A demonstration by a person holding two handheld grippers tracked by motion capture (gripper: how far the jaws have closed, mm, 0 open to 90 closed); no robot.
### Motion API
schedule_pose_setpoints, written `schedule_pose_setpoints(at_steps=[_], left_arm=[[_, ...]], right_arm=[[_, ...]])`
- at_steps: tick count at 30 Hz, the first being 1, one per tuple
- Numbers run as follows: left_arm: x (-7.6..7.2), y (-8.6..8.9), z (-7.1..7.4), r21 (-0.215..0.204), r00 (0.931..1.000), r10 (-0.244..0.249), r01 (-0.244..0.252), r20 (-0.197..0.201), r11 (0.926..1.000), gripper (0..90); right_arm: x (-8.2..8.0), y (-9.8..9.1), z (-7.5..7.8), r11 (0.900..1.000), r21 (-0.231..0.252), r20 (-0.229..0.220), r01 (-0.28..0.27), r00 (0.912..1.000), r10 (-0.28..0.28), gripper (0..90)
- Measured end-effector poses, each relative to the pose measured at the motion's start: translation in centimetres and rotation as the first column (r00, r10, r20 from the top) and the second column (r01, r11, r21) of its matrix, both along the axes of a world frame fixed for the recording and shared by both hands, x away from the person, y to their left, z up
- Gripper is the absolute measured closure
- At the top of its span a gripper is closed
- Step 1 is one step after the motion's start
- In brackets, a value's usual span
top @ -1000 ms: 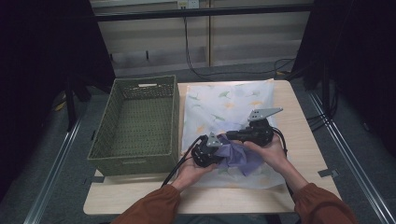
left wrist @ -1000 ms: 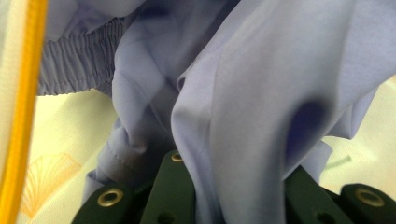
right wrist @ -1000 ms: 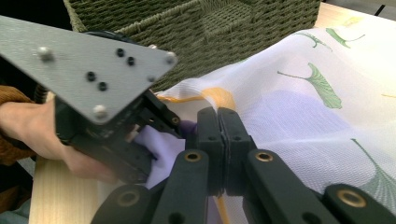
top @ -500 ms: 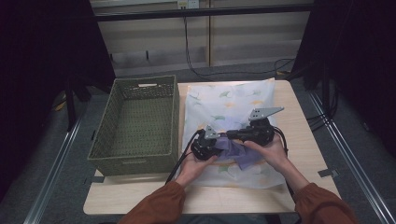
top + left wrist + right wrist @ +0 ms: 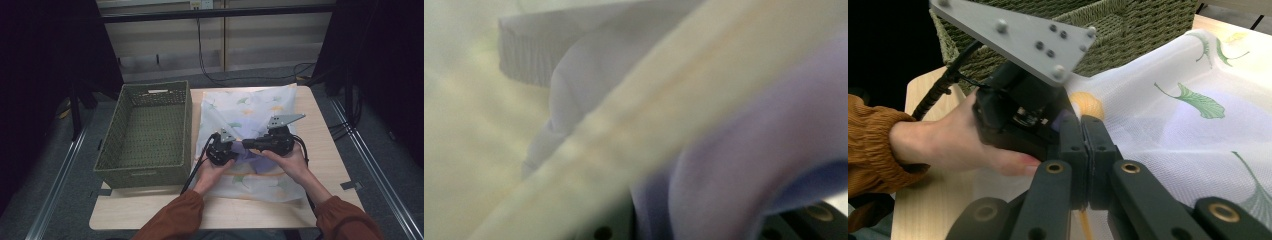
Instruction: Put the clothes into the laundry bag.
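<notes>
A purple cloth with a cream trim lies bunched on a white leaf-print cloth in the middle of the table. My left gripper is shut on the purple cloth, which is bunched close in front of its camera and hides the jaws. My right gripper points left at it, tip to tip. In the right gripper view its jaws are pressed together on a thin cream edge of that cloth. A bare hand holds each gripper.
A green woven basket stands empty at the left, its wall against the white cloth's edge. Bare wooden table shows along the near edge. Black cables trail from both grippers toward the person.
The left gripper has shifted a little up the table, closer to the right gripper. The purple cloth is bunched tighter between them. The right gripper has stayed put.
</notes>
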State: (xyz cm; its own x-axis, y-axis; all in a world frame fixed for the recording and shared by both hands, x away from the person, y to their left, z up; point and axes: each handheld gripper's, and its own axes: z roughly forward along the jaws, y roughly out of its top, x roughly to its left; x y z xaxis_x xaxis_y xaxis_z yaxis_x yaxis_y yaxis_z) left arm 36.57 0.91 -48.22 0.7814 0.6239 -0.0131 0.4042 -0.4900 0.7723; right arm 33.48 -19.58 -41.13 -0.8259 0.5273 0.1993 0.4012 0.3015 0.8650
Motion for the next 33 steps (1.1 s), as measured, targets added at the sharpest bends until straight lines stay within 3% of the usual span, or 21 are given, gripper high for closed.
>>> schedule_pose_setpoints(at_steps=[2, 5, 8, 12, 14, 16, 22, 26, 33], left_arm=[[0.0, -0.3, -0.4, 0.025, 0.9997, 0.015, -0.016, 0.019, 0.9996, 79.9], [0.0, -0.7, -0.8, 0.028, 0.9995, 0.019, -0.019, 0.026, 0.9994, 79.5], [0.1, -0.8, -1.0, 0.027, 0.9996, 0.025, -0.025, 0.011, 0.9993, 74.7], [-0.1, -0.6, -0.9, 0.026, 0.9999, -0.009, 0.009, -0.008, 0.9996, 62.3], [-0.2, -0.3, -0.7, 0.014, 0.9989, -0.027, 0.028, -0.037, 0.9995, 53.9], [-0.6, -0.2, -0.5, 0.015, 0.999, -0.036, 0.036, -0.026, 0.9992, 49.4], [-1.4, 0.5, 0.6, 0.029, 0.9934, -0.106, 0.107, -0.045, 0.9938, 37.7], [-2.0, 1.2, 1.3, 0.02, 0.9882, -0.147, 0.148, -0.042, 0.9888, 33.4], [-3.1, 2.6, 2.6, 0.013, 0.9852, -0.169, 0.169, -0.029, 0.9854, 29.3]], right_arm=[[0.0, 0.0, 0.0, 1.0, -0.002, 0.001, -0.003, 1.0, 0.003, 89.5], [0.1, -0.3, 0.0, 1.0, 0.0, -0.002, 0.007, 1.0, -0.007, 89.5], [0.3, -0.6, -0.1, 0.9999, -0.004, -0.009, 0.015, 0.9999, -0.015, 89.5], [0.4, -0.7, -0.4, 0.9997, -0.012, -0.017, 0.02, 0.9997, -0.02, 89.4], [0.4, -0.8, -0.5, 0.9996, -0.012, -0.021, 0.025, 0.9995, -0.025, 89.4], [0.5, -0.9, -0.5, 0.9996, -0.009, -0.019, 0.025, 0.9995, -0.025, 89.3], [0.6, -1.0, -0.6, 0.9996, -0.009, -0.023, 0.026, 0.9994, -0.027, 88.9], [0.6, -1.0, -0.6, 0.9996, -0.011, -0.024, 0.028, 0.9993, -0.028, 89.0], [0.6, -1.1, -0.7, 0.9995, -0.015, -0.027, 0.029, 0.9992, -0.03, 89.0]])
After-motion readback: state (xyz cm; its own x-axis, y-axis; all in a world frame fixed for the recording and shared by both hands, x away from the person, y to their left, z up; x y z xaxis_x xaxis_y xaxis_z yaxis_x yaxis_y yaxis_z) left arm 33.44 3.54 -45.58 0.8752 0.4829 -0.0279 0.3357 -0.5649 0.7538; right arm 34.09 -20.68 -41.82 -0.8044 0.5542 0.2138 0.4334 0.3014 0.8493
